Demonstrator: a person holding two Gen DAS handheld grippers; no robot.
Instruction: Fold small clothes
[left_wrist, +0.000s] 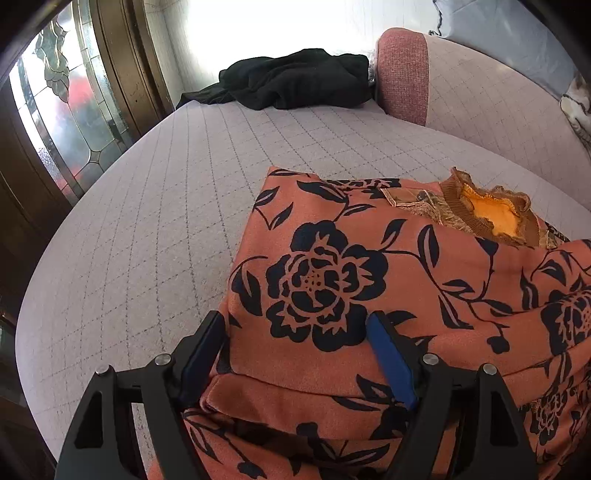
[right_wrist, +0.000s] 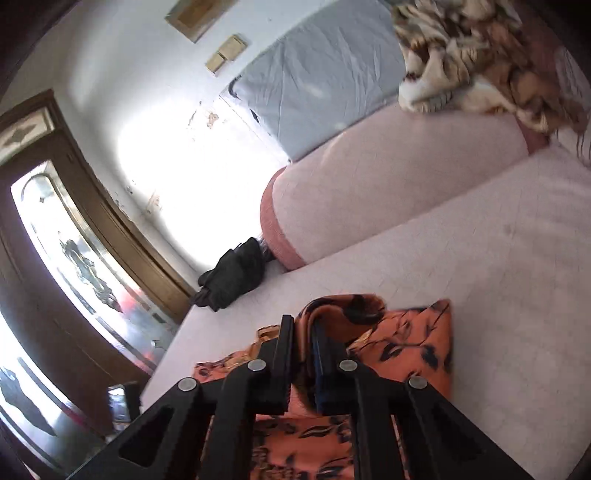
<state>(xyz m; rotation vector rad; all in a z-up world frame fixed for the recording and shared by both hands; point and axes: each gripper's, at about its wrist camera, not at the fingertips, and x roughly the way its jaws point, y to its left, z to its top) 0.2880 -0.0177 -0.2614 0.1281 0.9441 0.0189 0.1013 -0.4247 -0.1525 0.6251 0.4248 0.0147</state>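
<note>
An orange garment with black flowers (left_wrist: 369, 240) lies partly folded on the pale quilted seat (left_wrist: 166, 203). Its frilled brown collar with a yellow lining (left_wrist: 491, 214) shows at the far right. My left gripper (left_wrist: 295, 319) is open wide over the garment's near left corner, one finger off its left edge and the blue-padded finger (left_wrist: 391, 362) resting on the cloth. In the right wrist view my right gripper (right_wrist: 303, 325) is shut on a fold of the same garment (right_wrist: 417, 343), which rises in a hump just past the fingertips.
A crumpled black garment (left_wrist: 295, 79) lies at the far end of the seat beside a pink-ended bolster (left_wrist: 402, 74). A wooden door with patterned glass (left_wrist: 62, 110) stands to the left. A brown patterned blanket (right_wrist: 480, 55) and a grey mattress (right_wrist: 317, 74) are behind.
</note>
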